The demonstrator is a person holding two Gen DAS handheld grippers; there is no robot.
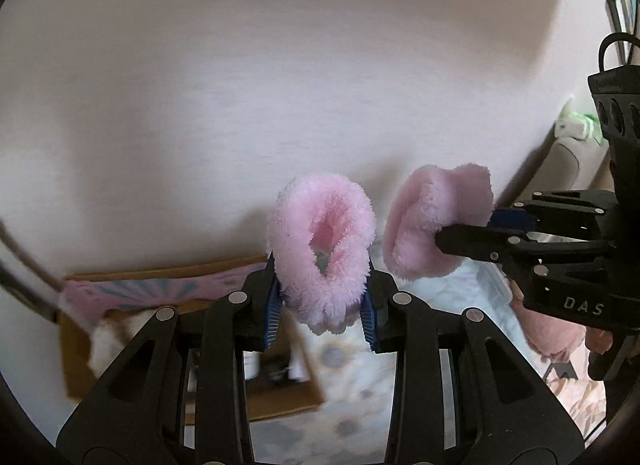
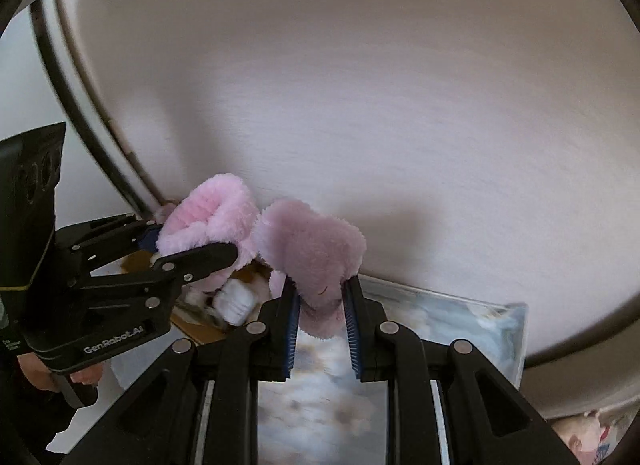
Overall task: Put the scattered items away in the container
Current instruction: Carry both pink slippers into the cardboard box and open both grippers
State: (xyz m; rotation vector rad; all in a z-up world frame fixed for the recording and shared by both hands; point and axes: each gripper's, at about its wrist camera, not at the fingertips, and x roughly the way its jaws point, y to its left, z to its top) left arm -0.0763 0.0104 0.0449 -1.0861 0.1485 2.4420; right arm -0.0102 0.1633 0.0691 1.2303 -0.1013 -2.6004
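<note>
Left hand-held gripper [image 1: 322,305] and right hand-held gripper [image 2: 322,315] clamp pink slippers [image 1: 322,245].

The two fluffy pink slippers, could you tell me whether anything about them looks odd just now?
Nothing looks damaged. Each fluffy pink slipper is held in mid-air, one in the left gripper and one in the right gripper, both pinched by an edge, above the brown cardboard box.
</note>
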